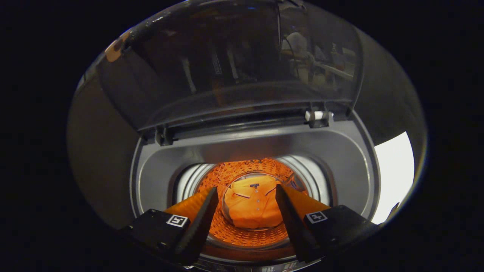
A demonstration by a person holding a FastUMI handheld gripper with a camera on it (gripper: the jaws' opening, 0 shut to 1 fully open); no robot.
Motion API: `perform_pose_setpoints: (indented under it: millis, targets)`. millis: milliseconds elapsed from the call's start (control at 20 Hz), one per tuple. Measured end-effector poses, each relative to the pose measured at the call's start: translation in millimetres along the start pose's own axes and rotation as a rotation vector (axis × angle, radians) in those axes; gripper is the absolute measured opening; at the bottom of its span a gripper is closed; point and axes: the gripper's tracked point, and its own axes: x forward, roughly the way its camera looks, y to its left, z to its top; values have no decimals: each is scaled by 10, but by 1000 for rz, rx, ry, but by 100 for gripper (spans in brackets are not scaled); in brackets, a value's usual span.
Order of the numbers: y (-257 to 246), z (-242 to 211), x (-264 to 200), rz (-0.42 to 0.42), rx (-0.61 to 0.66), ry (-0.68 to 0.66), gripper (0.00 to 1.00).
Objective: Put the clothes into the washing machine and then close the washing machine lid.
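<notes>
I look down into the open top-loading washing machine (342, 158). A folded orange shirt (254, 206) lies at the bottom of the drum (245, 236), whose perforated wall glows orange. My gripper (246, 196) hovers over the drum mouth, open, with nothing between its fingers; the shirt lies well below and beyond them. The tinted transparent lid (234, 68) stands raised behind the opening on its hinges.
The grey rim around the drum opening (159, 177) surrounds the fingers on all sides. A white hinge piece (317, 116) sits at the lid's right base. A bright white surface (393, 170) lies to the right of the machine.
</notes>
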Motion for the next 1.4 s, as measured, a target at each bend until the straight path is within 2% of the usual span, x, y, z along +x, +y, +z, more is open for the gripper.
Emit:
perform_pose_setpoints:
  millis: [400, 950, 1150, 1400]
  targets:
    - [165, 725, -800, 10, -39, -193, 97]
    - [608, 2219, -1795, 50, -101, -485, 99]
    - [654, 2627, -1717, 43, -115, -524, 99]
    - [581, 2626, -1319, 9, -118, -430, 99]
